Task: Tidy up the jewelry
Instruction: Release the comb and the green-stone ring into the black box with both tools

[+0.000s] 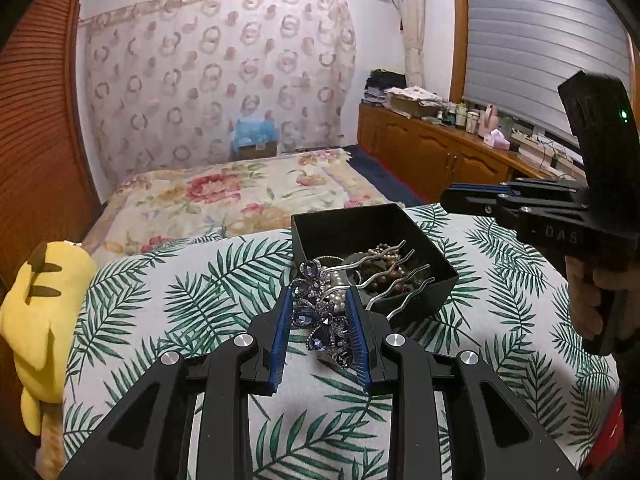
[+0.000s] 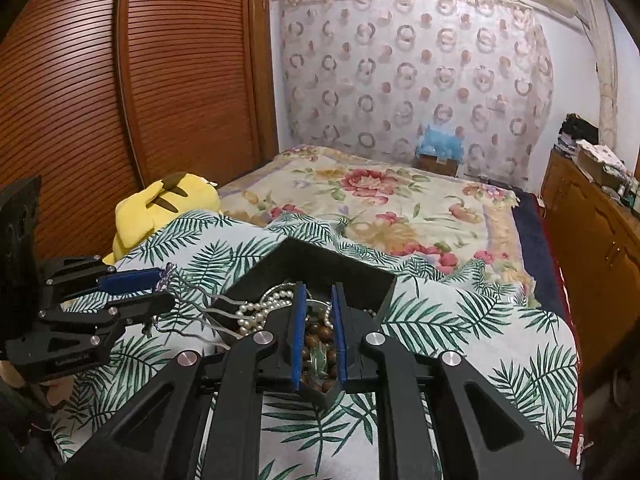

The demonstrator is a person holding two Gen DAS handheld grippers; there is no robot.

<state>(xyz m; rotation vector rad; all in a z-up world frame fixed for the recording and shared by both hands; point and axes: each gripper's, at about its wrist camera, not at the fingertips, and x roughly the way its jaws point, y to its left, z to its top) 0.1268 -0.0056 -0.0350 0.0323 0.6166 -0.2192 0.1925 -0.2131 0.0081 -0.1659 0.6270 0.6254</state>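
Observation:
My left gripper [image 1: 320,296] is shut on a blue-gem hair comb [image 1: 320,320]; its silver prongs [image 1: 384,276] reach over the near rim of the black box [image 1: 416,304]. The box holds a white pearl strand [image 2: 256,312] and brown wooden beads [image 2: 316,340]. My right gripper [image 2: 318,292] hovers above the box's near corner with its jaws a little apart and nothing between them. In the left wrist view the right gripper [image 1: 452,196] is at the right, above the box. In the right wrist view the left gripper [image 2: 160,284] is at the left with the comb.
The box sits on a palm-leaf cloth [image 1: 200,288] over a raised surface. A yellow plush toy [image 1: 44,300] lies at its left edge. A floral bed [image 2: 380,200] is behind, a wooden wardrobe [image 2: 120,100] to the left and a cluttered wooden cabinet [image 1: 440,148] to the right.

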